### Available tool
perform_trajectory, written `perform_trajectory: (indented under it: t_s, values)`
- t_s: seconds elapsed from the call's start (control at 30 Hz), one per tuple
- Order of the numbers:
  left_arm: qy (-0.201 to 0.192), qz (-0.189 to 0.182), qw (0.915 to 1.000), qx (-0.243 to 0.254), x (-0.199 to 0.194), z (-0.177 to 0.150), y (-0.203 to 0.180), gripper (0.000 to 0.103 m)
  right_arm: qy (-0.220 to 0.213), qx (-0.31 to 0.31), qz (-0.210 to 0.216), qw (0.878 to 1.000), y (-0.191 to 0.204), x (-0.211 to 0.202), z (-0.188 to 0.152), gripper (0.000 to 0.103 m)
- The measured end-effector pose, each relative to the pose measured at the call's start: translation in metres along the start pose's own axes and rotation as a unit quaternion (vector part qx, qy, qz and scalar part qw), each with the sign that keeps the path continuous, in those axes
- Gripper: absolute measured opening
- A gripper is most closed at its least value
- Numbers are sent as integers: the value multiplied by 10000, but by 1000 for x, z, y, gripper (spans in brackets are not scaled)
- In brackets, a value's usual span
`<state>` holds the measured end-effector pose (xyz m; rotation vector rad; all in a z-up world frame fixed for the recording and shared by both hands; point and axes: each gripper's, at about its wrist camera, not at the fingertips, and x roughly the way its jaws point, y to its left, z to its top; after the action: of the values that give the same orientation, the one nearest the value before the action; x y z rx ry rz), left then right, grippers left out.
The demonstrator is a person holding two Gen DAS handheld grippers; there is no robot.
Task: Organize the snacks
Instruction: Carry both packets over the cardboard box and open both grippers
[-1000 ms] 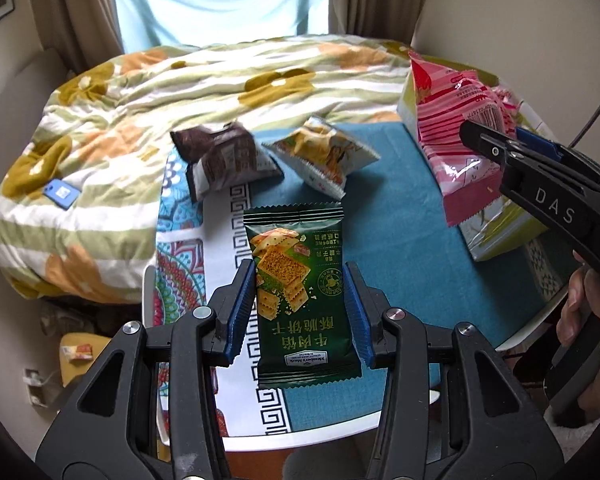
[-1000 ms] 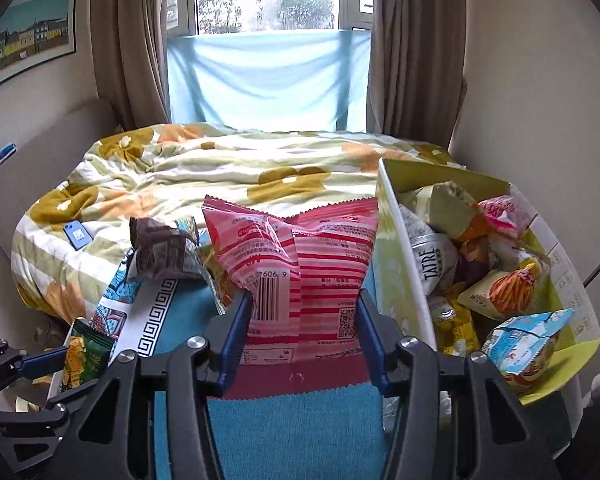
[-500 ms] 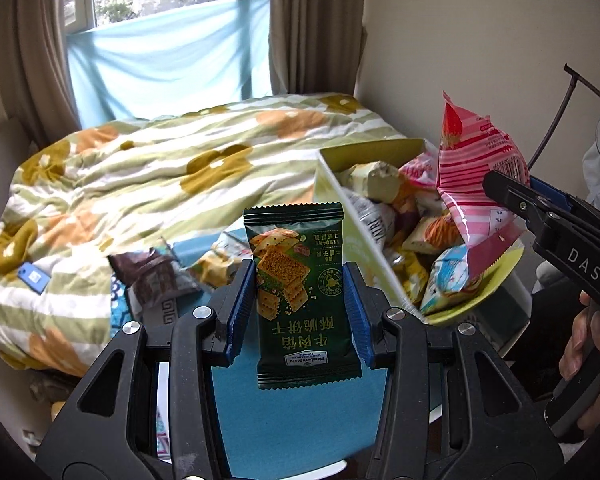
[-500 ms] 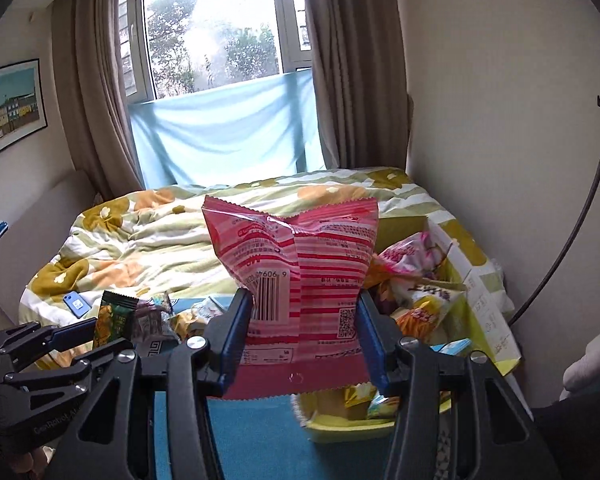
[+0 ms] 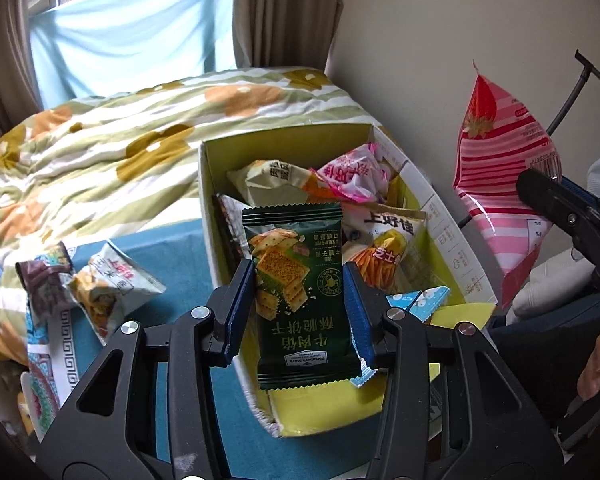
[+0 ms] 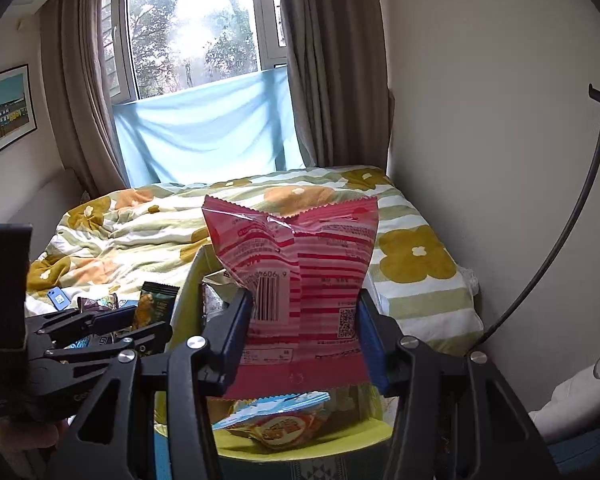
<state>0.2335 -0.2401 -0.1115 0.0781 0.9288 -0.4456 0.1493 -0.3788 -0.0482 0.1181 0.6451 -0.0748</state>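
Note:
My left gripper (image 5: 300,312) is shut on a dark green cracker packet (image 5: 300,292) and holds it upright above the near left corner of the yellow-green snack box (image 5: 284,144). The box holds several snack bags. My right gripper (image 6: 304,340) is shut on a pink striped snack bag (image 6: 300,280) and holds it above the box (image 6: 188,292). That bag also shows at the right of the left wrist view (image 5: 500,188). A pale snack bag (image 5: 112,284) and a brown packet (image 5: 44,280) lie on the teal table (image 5: 180,256) left of the box.
A bed with a flowered quilt (image 5: 112,148) lies beyond the table. A wall (image 5: 460,40) stands right behind the box. A dark curved rod (image 6: 560,240) leans along the wall at the right. The patterned cloth edge (image 5: 60,344) marks the table's left side.
Both grippers have lifted their packets off the table and carried them to the right, over the snack box. Both stayed shut on their packets.

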Motion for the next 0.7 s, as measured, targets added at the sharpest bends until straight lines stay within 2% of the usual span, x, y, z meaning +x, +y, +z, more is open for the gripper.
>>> perform_trajectory:
  t_s: [0.03,0.1,0.13,0.17,0.27,0.53,0.7]
  values:
    - [51,5,10000,-35,6,-3,-2,44,50,-33,56,10000,-3,3,0,47]
    - [193,198,9996,-79,17,-7,-4,69,142,-85,161,9997,-10,12,0,47]
    - [208,294,9993,-107,19,-10,-5,92,192,-112,205,9995,-13,17,-1,47]
    - [168,317,9992,-153,18,-13,-2,98,236,-126,237,9994,-15,22,-1,47]
    - [148,219,9992,-298,11,-20,5,98,352,-90,367,9987,-19,33,-4,47]
    - [163,571,9971,-471,-16,-30,35,98,551,-94,674,9962,-12,48,-6,47]
    - [55,868,9952,-451,-31,-30,51,98,771,-210,1006,9917,10,62,-5,47]
